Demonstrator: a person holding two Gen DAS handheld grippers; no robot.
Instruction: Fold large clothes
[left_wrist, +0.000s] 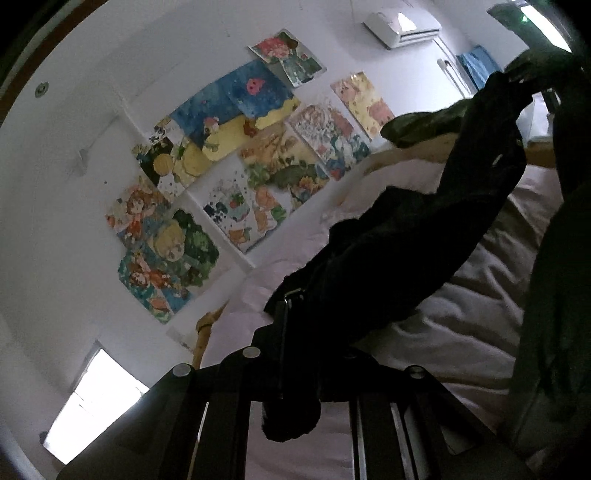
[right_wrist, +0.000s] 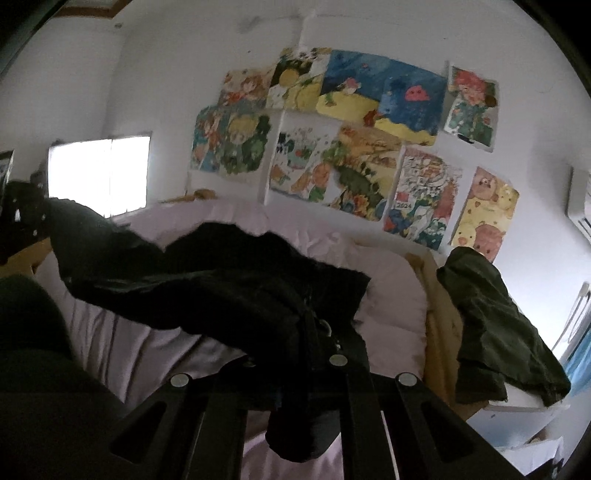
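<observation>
Left tongs (left_wrist: 295, 306) closed on the black garment (left_wrist: 399, 240), cloth bunched between the fingers and hanging below them. Garment stretches up and right, lifted clear of the pale pink duvet (left_wrist: 443, 332) on the bed. Olive garment (left_wrist: 417, 129) lies at the far end. Posters (left_wrist: 236, 155) on the wall.

Right tongs (right_wrist: 317, 332) closed on the same black garment (right_wrist: 207, 280), which spans left above the duvet (right_wrist: 388, 288). Olive garment (right_wrist: 495, 325) drapes at right, apart from it. Posters (right_wrist: 354, 147) behind, window (right_wrist: 99, 173) at left.
</observation>
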